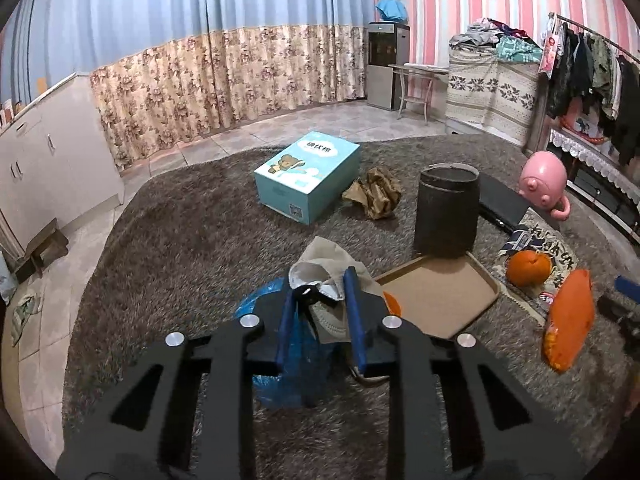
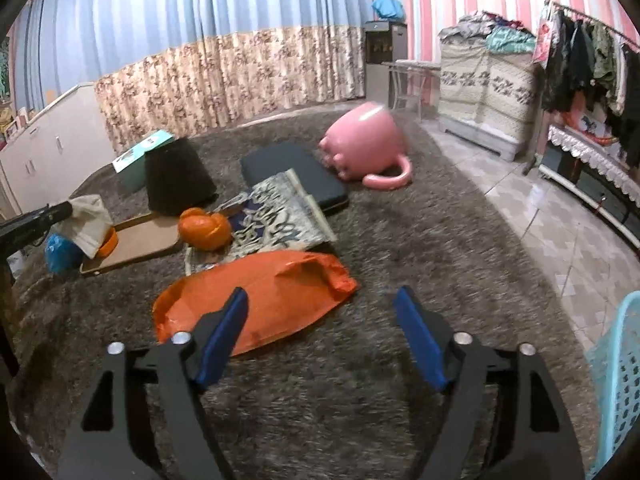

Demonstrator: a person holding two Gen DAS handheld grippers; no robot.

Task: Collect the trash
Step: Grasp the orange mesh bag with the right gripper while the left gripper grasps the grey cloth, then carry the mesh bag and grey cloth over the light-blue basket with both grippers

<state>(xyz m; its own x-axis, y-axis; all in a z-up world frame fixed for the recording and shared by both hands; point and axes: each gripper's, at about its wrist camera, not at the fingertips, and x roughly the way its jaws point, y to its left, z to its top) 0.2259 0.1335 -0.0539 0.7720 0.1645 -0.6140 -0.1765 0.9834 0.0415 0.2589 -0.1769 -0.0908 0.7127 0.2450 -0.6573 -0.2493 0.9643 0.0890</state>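
Left tongs (image 1: 320, 284) clamped on crumpled paper (image 1: 326, 258), right tongs (image 2: 322, 300) spread over bare rug (image 2: 320, 400).

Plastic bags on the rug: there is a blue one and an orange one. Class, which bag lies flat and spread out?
The orange plastic bag, flat before the open right hand-held gripper. The blue plastic bag is bunched up.

- You have a shaggy grey-brown carpet (image 1: 192, 240) on tiled floor (image 2: 560, 232).
- Far: teal box (image 1: 308, 176), black bin (image 1: 446, 216), pink toy (image 2: 362, 144).
- Near right: orange bag (image 2: 260, 300).
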